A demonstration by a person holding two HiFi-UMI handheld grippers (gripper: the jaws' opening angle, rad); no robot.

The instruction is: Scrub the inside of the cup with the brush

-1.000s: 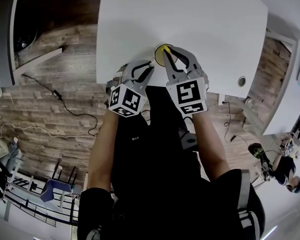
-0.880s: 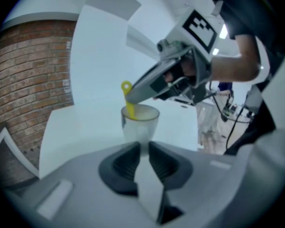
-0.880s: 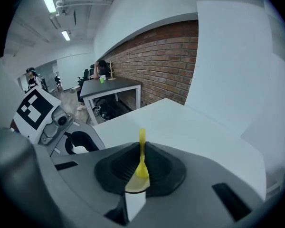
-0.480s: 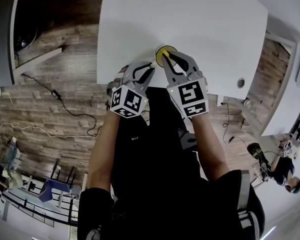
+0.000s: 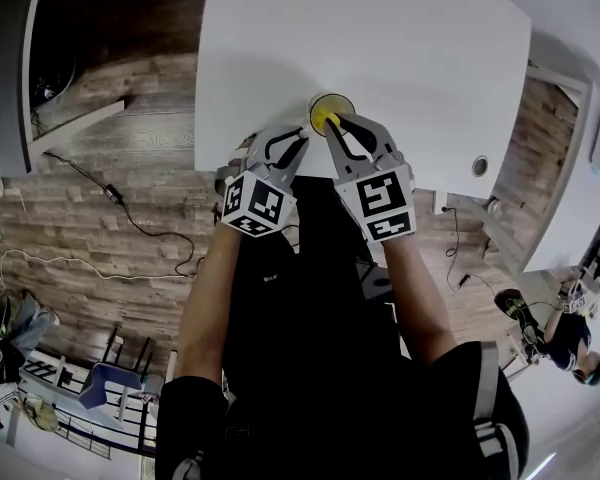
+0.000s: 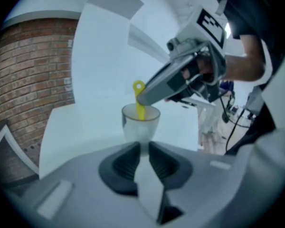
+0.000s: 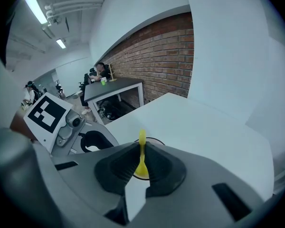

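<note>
A translucent cup [image 5: 333, 100] stands near the front edge of the white table [image 5: 410, 38]. A yellow brush [image 5: 323, 120] reaches down into it. My right gripper [image 5: 335, 123] is shut on the brush handle; in the right gripper view the yellow handle [image 7: 142, 152] is pinched between the pads, with the cup rim [image 7: 156, 140] just behind. My left gripper [image 5: 302, 138] sits at the cup's near-left side. In the left gripper view the cup [image 6: 141, 123] rises right behind the jaws, which are closed on its pale lower part, and the brush loop [image 6: 139, 86] sticks out above the rim.
A round grommet [image 5: 480, 165] sits at the table's right front corner. Cables [image 5: 130, 213] run over the wooden floor on the left. A brick wall [image 6: 33, 75] stands beyond the table. People sit at a dark desk [image 7: 111, 87] far off.
My right gripper has tilted and rolled slightly, shifting the brush a little inside the cup. The left gripper and the cup have stayed put.
</note>
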